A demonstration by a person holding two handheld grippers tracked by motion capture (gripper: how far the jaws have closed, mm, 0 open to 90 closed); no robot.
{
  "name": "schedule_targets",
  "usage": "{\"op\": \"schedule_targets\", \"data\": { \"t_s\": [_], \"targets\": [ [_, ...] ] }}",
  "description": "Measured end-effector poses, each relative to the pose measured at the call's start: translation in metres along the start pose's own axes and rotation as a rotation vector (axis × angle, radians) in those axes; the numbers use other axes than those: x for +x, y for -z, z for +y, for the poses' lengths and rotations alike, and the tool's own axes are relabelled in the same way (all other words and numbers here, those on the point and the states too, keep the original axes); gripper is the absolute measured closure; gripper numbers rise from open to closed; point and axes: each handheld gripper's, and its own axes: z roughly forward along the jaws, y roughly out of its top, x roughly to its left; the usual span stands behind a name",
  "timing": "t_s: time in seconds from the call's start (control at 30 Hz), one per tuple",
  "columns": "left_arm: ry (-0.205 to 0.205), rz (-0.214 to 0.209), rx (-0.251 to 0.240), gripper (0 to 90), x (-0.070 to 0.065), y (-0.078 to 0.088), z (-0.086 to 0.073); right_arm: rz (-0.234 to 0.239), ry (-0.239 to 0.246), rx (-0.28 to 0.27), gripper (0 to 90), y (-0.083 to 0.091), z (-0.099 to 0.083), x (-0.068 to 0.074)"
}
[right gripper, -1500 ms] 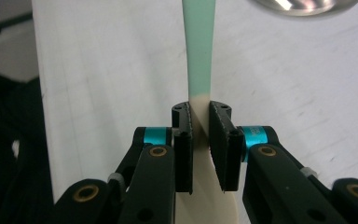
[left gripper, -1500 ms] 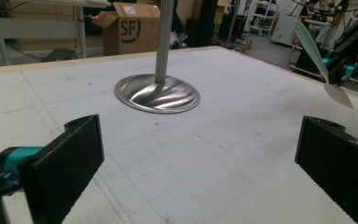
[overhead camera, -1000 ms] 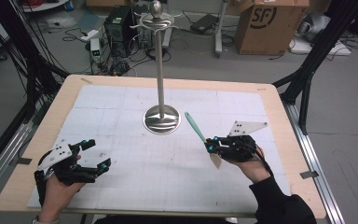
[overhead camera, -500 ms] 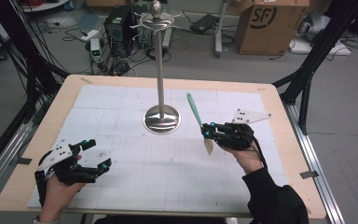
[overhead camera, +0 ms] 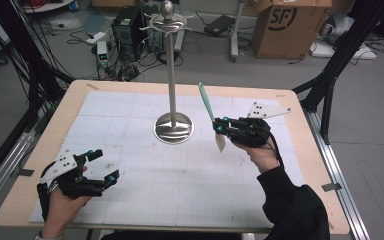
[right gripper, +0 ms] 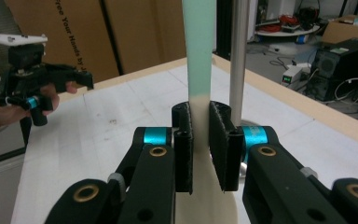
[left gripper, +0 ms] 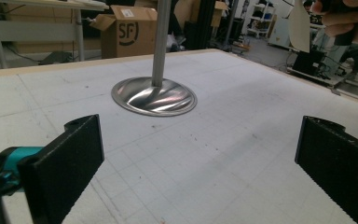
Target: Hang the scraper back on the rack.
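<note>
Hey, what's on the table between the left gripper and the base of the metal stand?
Nothing: in the left gripper view, bare white mat runs from the open fingers to the stand's base.

Mint-handled, cream-bladed spatula (overhead camera: 210,112), tilted upright, above table

High view looks down; both gripper views, close and low, share the stand (left gripper: 161,42)
</note>
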Motion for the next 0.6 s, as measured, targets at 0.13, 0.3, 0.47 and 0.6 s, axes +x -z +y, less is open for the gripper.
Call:
{"op": "schedule_targets", "data": {
  "t_s": [0.13,0.3,0.47,0.6],
  "targets": [
    [-0.001,0.001,0.004,1.7,0.0,0.0,0.0,-0.001,0.012,-0.006,80.3,-0.003,0.006,-0.001],
    [-0.003,0.001,0.003,1.7,0.0,0.001,0.0,-0.002,0.007,-0.049,80.3,-0.007,0.013,-0.006],
    [0.0,0.003,-0.001,1.7,0.0,0.002,0.0,-0.004,-0.003,-0.08,80.3,-0.007,0.019,-0.011],
    [-0.001,0.003,-0.001,1.7,0.0,0.002,0.0,-0.006,-0.001,-0.093,80.4,-0.009,0.028,-0.013]
  ]
}}
